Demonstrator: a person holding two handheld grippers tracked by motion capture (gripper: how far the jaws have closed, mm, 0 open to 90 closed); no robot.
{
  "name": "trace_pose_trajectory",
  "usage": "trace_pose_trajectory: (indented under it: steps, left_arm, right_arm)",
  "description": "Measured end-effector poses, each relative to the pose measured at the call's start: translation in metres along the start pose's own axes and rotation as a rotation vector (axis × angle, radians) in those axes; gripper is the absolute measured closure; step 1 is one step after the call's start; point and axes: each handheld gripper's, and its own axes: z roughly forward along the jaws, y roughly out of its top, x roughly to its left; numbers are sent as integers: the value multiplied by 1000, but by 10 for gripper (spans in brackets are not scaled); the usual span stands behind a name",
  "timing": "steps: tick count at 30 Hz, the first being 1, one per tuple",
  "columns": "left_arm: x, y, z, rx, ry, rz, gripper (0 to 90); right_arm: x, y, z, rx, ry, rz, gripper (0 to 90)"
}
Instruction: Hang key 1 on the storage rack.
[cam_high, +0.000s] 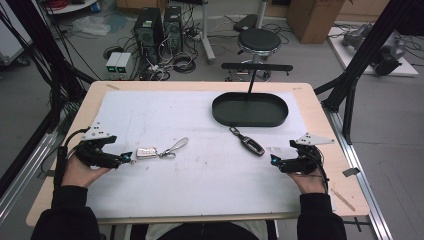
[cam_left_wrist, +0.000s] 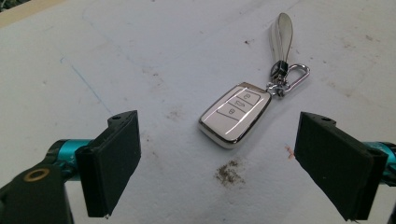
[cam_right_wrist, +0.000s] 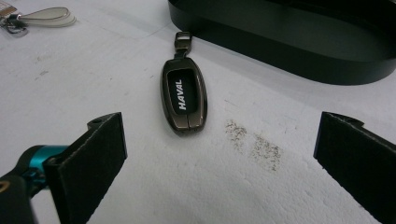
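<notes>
a: how far along is the work?

b: barely begun, by the look of it. the white key fob (cam_high: 146, 152) lies flat on the table (cam_high: 200, 185) toward its left edge, just ahead of the left gripper (cam_high: 128, 158). in the left gripper view the jaws stand spread wide with the fob between and beyond them, touching neither pad.

a: and the other side?

b: much the same. the dark key fob (cam_right_wrist: 183, 94) lies toward the right edge, near the black tray (cam_right_wrist: 327, 51) but outside it. the right gripper (cam_high: 273, 161) points at it with its jaws wide apart, pinching nothing, and the fob is a little ahead of the fingertips.

a: anything in the tray?

b: from above, the tray at the far edge looks bare inside. so nothing seems to have been lifted or put away.

a: what is left, then?

b: judging from this, nearly all of it: each gripper has to close in, grip its fob, and carry it, most likely to the tray. the white fob's strap (cam_left_wrist: 283, 32) and clip trail off behind it and may drag along.
</notes>
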Motion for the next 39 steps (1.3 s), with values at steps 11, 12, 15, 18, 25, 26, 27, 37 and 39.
trace_pose_trajectory:
  steps: [11, 12, 15, 18, 25, 26, 27, 37, 39]
  left_arm:
    - [-3, 27, 8, 43, -27, 67, 151]
    - [-4, 30, 9, 48, -33, 72, 151]
    - [-7, 39, 15, 69, -52, 98, 151]
    - [-10, 45, 18, 80, -63, 107, 151]
    - [-14, 66, 38, 125, -101, 138, 151]
    - [-14, 70, 43, 135, -105, 141, 151]
    - [-14, 70, 43, 135, -105, 141, 151]
    - [-30, 92, 75, 205, -161, 192, 155]
    - [-33, 94, 80, 222, -165, 196, 155]
  right_arm:
    - [1, 0, 0, -6, -4, 4, 16]
    - [1, 0, 0, -7, -2, 4, 16]
    - [1, 0, -1, -12, -4, 2, 16]
    - [1, 0, 0, -13, -6, 2, 16]
    - [2, -1, 1, -11, -8, -5, 16]
    - [1, -1, 0, -12, -6, -2, 16]
    - [1, -1, 0, -14, -6, -3, 16]
    - [2, 0, 1, -9, -6, -9, 16]
    - [2, 0, 1, -15, -10, -15, 16]
